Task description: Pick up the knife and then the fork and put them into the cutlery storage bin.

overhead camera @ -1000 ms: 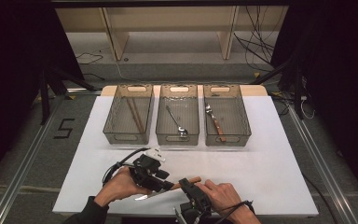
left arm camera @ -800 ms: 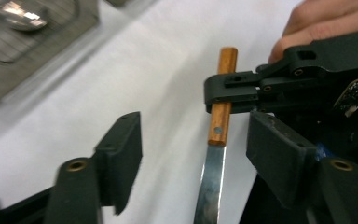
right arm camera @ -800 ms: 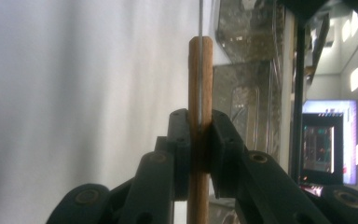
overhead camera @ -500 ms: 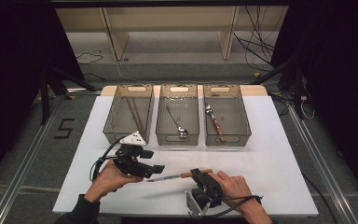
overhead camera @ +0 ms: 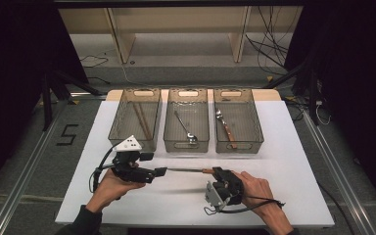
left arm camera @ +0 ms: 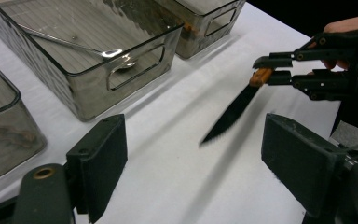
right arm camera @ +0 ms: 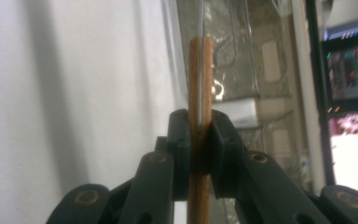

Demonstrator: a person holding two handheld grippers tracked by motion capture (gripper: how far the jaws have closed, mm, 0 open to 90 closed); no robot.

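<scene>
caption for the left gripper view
Open hand-held gripper faces a knife held by its wooden handle in the other gripper.

Floor marking: a dark number "5" (overhead camera: 67, 134) stands on the grey floor, left of the bench (overhead camera: 293, 161).
Other readable text: none elsewhere.

Beyond the left tongs (left arm camera: 191, 172), whose jaws stand wide apart, the right tongs (left arm camera: 272, 71) pinch a knife (left arm camera: 230, 114) by its wooden handle above the worktop (left arm camera: 168, 163).
</scene>
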